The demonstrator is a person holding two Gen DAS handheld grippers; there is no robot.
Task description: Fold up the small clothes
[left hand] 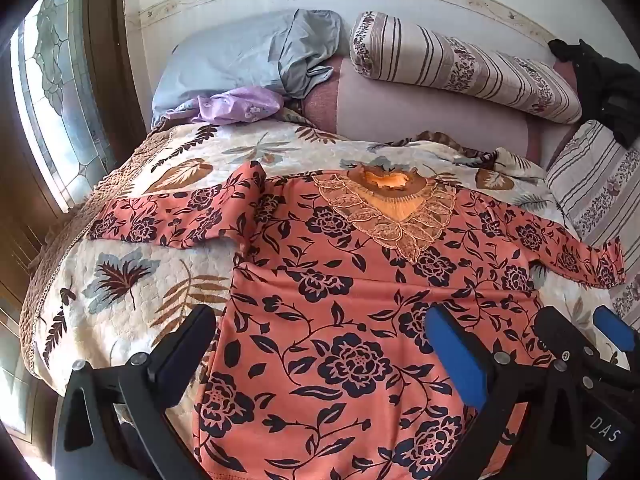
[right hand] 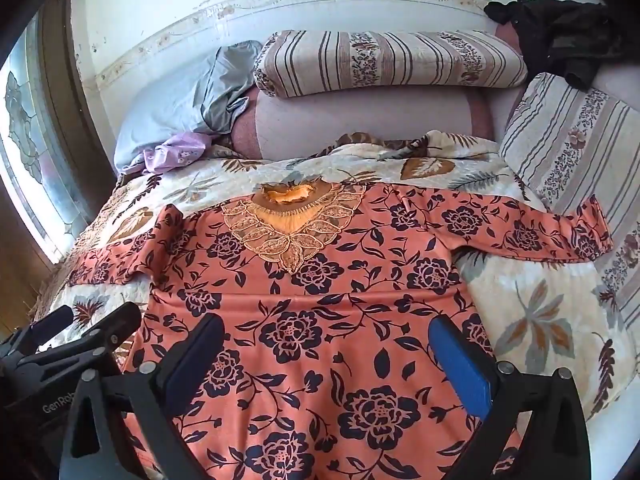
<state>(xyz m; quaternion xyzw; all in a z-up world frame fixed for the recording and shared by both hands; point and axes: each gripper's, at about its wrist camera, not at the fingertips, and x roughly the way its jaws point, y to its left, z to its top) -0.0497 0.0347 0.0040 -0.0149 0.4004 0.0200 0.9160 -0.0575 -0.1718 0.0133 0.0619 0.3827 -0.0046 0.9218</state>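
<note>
The left claw (left hand: 320,344) gapes wide over the near left part of the blouse (left hand: 340,300), gripping nothing. The right claw (right hand: 326,350) is equally wide over its near right part. The blouse lies flat, front up, on the quilt (right hand: 532,312), sleeves out left and right, collar far. Pillows (right hand: 384,60) lie beyond.

Bare quilt (right hand: 532,312) beside shirt (right hand: 320,320); pillows (right hand: 384,60) behind.

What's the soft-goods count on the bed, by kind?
Floral top: 1
Striped pillows: 2
Blue pillow: 1
Purple garment: 1
Black garment: 1
Leaf-print quilt: 1
Total: 7
</note>
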